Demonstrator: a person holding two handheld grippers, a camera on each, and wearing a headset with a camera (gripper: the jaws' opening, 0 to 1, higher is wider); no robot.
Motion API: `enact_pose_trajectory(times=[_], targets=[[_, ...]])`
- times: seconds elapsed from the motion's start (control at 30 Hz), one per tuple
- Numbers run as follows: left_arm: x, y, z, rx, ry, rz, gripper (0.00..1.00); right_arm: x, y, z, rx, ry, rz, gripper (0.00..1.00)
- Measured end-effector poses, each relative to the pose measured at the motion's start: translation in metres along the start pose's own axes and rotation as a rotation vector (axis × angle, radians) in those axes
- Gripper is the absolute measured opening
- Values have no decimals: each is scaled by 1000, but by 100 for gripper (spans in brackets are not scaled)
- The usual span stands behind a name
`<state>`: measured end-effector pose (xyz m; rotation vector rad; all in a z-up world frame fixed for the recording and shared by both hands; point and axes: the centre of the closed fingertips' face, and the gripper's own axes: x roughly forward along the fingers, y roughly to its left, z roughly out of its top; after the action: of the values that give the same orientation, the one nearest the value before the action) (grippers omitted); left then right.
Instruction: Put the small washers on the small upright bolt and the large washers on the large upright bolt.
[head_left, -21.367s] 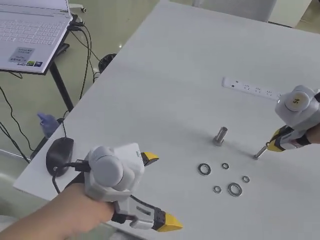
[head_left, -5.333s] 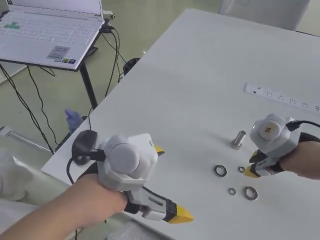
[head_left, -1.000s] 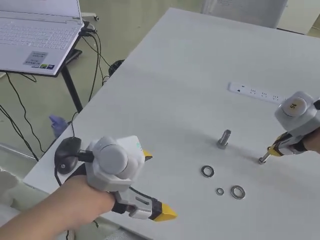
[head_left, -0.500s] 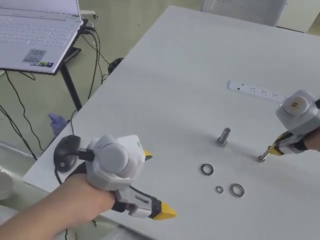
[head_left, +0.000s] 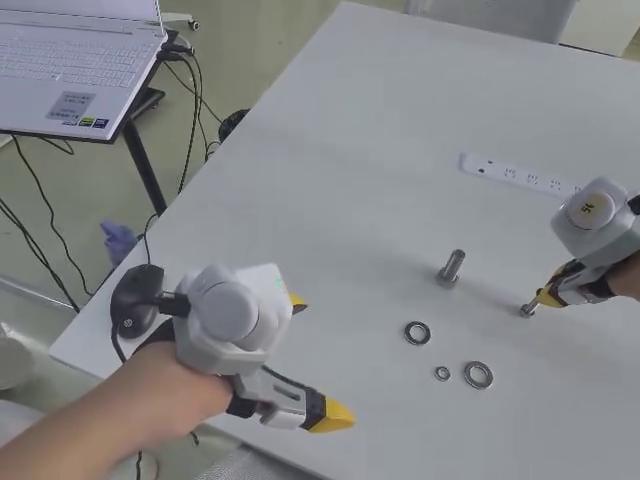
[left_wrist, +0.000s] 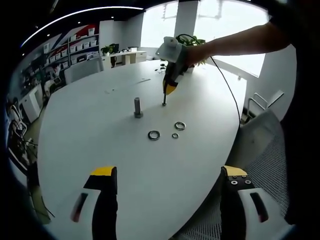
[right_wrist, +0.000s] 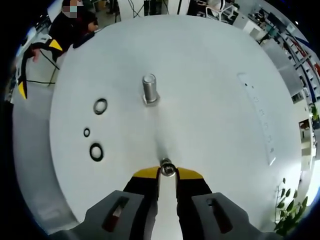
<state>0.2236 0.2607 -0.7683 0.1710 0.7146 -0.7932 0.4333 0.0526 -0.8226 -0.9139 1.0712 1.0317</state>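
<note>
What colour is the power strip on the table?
White. The power strip shows best in the head view.

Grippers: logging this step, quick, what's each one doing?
Left gripper: open, empty.
Right gripper: jaws close around the small bolt's top; grip cannot be told.

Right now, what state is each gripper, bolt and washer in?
Left gripper: open, empty.
Right gripper: jaws nearly together; grip unclear.
Small bolt: upright, its top at the right gripper's tips.
Large bolt: upright, standing apart.
Large washers: both flat on the table, loose.
Small washer: flat on the table, loose.
</note>
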Motion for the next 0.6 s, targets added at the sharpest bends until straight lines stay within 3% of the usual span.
enact_pose_trajectory(times=[0.4,0.6], targets=[[1,0,4,-5,-2,-5,85,13,4,-3,-3,11,14,13],[2,0,1,-12,6,-10,84,21,8,-5,-14,21,21,13]])
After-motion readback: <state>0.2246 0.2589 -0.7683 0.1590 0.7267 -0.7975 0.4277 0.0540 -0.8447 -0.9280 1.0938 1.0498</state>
